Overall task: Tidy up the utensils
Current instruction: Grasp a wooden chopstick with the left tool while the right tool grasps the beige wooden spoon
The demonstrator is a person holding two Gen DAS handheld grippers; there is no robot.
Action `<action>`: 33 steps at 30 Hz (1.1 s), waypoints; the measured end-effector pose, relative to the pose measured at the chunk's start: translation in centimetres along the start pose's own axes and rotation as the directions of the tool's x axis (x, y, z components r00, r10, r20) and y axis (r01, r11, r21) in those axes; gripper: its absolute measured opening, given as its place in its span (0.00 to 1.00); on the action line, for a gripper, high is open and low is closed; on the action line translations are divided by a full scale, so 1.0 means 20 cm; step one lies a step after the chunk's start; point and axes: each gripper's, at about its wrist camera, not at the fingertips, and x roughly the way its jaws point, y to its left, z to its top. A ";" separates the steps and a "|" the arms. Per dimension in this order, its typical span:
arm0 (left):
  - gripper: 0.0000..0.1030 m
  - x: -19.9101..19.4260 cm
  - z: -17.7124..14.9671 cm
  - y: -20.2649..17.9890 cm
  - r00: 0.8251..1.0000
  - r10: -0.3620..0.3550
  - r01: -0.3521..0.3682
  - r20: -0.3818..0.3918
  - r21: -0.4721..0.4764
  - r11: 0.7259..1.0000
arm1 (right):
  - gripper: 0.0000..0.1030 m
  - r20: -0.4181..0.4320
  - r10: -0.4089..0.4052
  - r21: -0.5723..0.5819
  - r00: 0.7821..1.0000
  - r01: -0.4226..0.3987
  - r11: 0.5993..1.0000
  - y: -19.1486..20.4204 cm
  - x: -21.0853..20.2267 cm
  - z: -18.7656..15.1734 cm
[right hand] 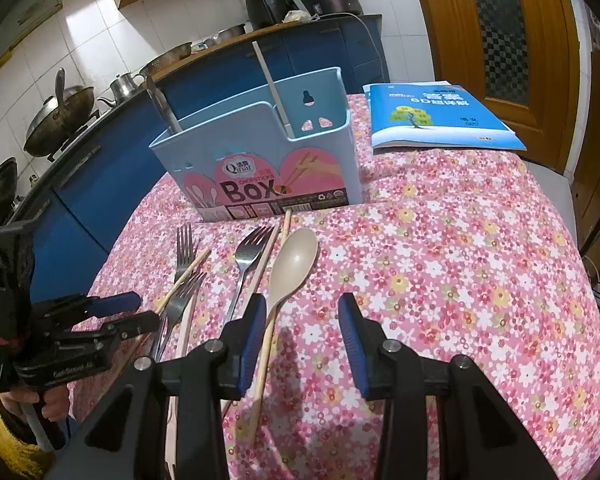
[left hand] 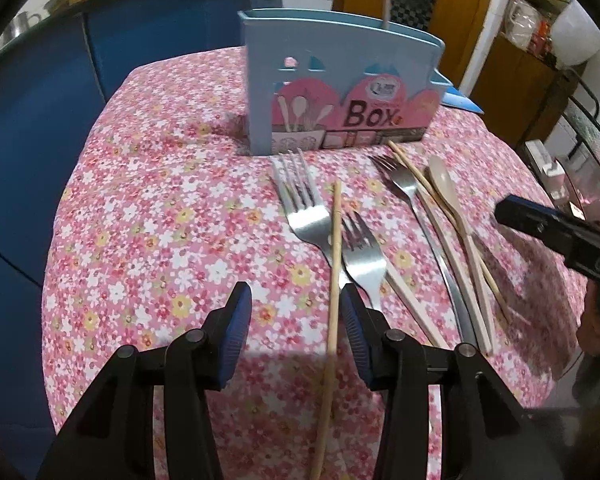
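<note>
My left gripper (left hand: pixel 296 312) hangs part-open over a chopstick (left hand: pixel 334 280) and the forks (left hand: pixel 304 208), nothing gripped. Only my right cam shows the book (right hand: pixel 440 120) behind the utensil box (right hand: pixel 260 160); right gripper (right hand: pixel 302 320) sits half-open beside the spoon (right hand: pixel 290 268).

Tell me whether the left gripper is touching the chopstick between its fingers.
Apart. In the left wrist view the chopstick runs between the left gripper pads with floral cloth visible on both sides, though close to one pad.
</note>
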 end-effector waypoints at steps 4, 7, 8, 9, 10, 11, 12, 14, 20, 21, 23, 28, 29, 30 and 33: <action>0.46 0.03 0.02 0.04 1.000 0.001 -0.001 -0.002 -0.030 1.000 | 0.40 -0.001 0.001 -0.004 1.000 -0.001 1.000 0.00 0.00 0.00; 0.42 0.04 0.03 0.04 1.000 0.009 -0.009 0.000 -0.025 1.000 | 0.40 -0.006 0.001 -0.004 1.000 -0.001 1.000 0.00 0.01 0.00; 0.39 0.04 0.04 0.04 1.000 0.017 -0.017 -0.002 -0.018 1.000 | 0.40 -0.009 0.001 -0.005 1.000 -0.001 1.000 0.01 0.01 0.00; 0.36 0.05 0.05 0.04 1.000 0.024 -0.024 -0.006 -0.010 1.000 | 0.40 -0.013 0.001 -0.006 1.000 -0.002 1.000 0.01 0.02 0.00; 0.36 0.06 0.05 0.03 1.000 0.029 -0.029 -0.008 -0.001 1.000 | 0.40 -0.018 0.003 -0.007 1.000 -0.003 1.000 0.01 0.02 0.00; 0.35 0.07 0.07 0.03 0.999 0.033 -0.032 -0.014 0.015 0.999 | 0.40 -0.024 0.005 -0.008 1.000 -0.005 1.000 0.01 0.03 0.01; 0.35 0.08 0.08 0.02 0.999 0.032 -0.032 -0.020 0.022 0.999 | 0.40 -0.032 0.007 -0.010 0.999 -0.007 1.000 0.02 0.04 0.01; 0.35 0.10 0.11 0.02 0.999 0.027 -0.025 -0.041 0.036 0.999 | 0.40 -0.047 0.010 -0.016 0.999 -0.011 1.000 0.02 0.06 0.03; 0.34 0.14 0.18 0.01 0.996 0.034 -0.029 -0.080 0.055 0.998 | 0.39 -0.135 0.046 0.016 0.990 -0.044 0.999 0.02 0.17 0.07; 0.32 0.14 0.18 0.01 0.996 0.033 -0.029 -0.079 0.056 0.998 | 0.40 -0.156 0.053 0.027 0.986 -0.050 0.998 0.03 0.19 0.08; 0.27 0.14 0.18 0.00 0.997 0.023 -0.019 -0.073 0.057 0.998 | 0.40 -0.178 0.058 0.032 0.982 -0.053 0.998 0.04 0.22 0.09; 0.09 0.13 0.17 0.02 0.998 -0.016 0.018 -0.061 0.027 0.999 | 0.36 -0.226 0.021 -0.007 0.974 -0.023 1.000 0.10 0.28 0.14; 0.08 0.13 0.17 0.03 0.998 -0.024 0.025 -0.061 0.017 1.000 | 0.33 -0.233 0.008 -0.021 0.972 -0.013 1.000 0.11 0.30 0.15; 0.08 0.13 0.16 0.03 0.998 -0.030 0.030 -0.060 0.010 0.999 | 0.30 -0.239 -0.003 -0.033 0.971 -0.006 0.999 0.13 0.31 0.15; 0.06 0.11 0.14 0.07 0.996 -0.071 0.069 -0.060 -0.032 0.997 | 0.20 -0.252 -0.027 -0.055 0.967 0.013 0.998 0.15 0.33 0.17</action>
